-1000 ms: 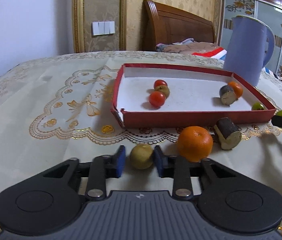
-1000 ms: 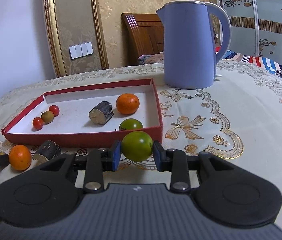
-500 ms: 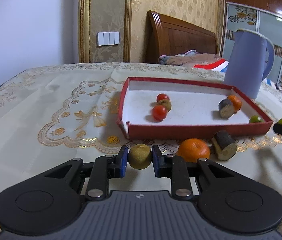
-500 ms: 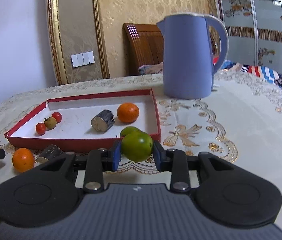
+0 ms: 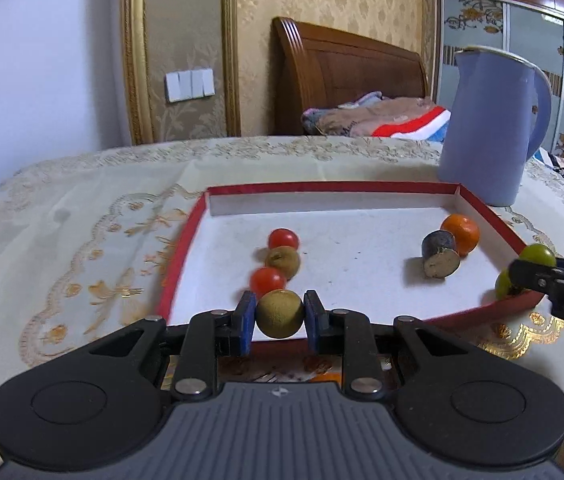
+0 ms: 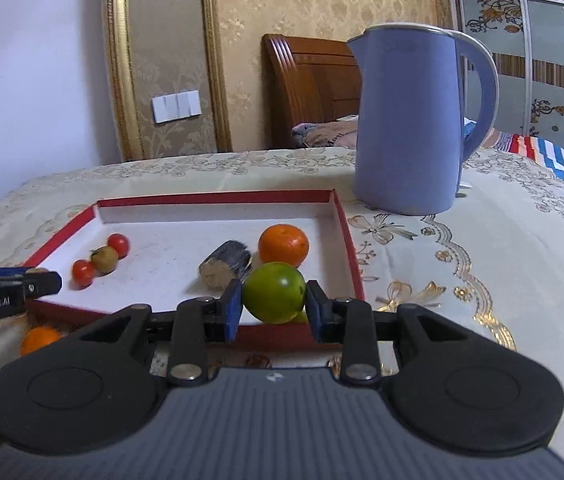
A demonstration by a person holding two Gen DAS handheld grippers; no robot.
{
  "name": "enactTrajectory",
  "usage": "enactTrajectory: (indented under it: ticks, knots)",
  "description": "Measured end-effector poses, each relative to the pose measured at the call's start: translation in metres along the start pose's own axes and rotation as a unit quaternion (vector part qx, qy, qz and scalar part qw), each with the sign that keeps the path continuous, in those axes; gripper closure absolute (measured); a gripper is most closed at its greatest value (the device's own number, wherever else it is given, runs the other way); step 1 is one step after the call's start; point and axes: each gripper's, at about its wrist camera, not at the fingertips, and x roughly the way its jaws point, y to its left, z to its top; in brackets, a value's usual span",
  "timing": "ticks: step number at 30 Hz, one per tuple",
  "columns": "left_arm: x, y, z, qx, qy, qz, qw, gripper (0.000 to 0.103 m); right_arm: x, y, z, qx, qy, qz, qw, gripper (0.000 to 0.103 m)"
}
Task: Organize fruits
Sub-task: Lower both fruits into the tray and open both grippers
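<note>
My left tongs point(image 5: 279, 317) pinch one brown fruit point(image 5: 280, 313); right tongs point(image 6: 273, 304) pinch one green fruit point(image 6: 274, 292); two red tomatoes point(image 5: 268, 281) lie just beyond the left tongs.

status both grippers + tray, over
Left gripper shut on brown fruit. Right gripper shut on green fruit. Both at red tray near wall. Nothing blocking.
</note>
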Motion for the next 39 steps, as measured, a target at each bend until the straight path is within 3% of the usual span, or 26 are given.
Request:
enactTrajectory:
  ticks: [11, 31, 33, 36, 37, 39]
  knots:
    - [0.036, -0.004, 0.007, -0.004, 0.032, 0.014, 0.9994, 0.078, 0.04, 0.013, 0.012, -0.032, 0.025, -0.016, 0.999, 0.072]
    - [0.06, -0.007, 0.021, 0.0, -0.01, 0.082, 0.9966, 0.077, 0.088, 0.015, 0.024, -0.019, 0.049, -0.05, 0.997, 0.07]
    - [0.062, -0.006, 0.021, -0.004, -0.009, 0.087, 0.9962, 0.074, 0.088, 0.015, 0.024, -0.019, 0.048, -0.053, 0.997, 0.069]
    - [0.067, 0.0, 0.02, -0.017, 0.006, 0.083, 0.9964, 0.052, 0.087, 0.012, 0.024, -0.01, 0.048, -0.048, 0.998, 0.065]
    - [0.069, 0.003, 0.02, -0.025, 0.015, 0.079, 0.9964, 0.047, 0.086, 0.011, 0.025, -0.004, 0.047, -0.047, 0.998, 0.057]
    - [0.071, 0.006, 0.02, -0.035, 0.02, 0.078, 0.9961, 0.047, 0.083, 0.008, 0.024, 0.008, 0.042, -0.05, 0.998, 0.04]
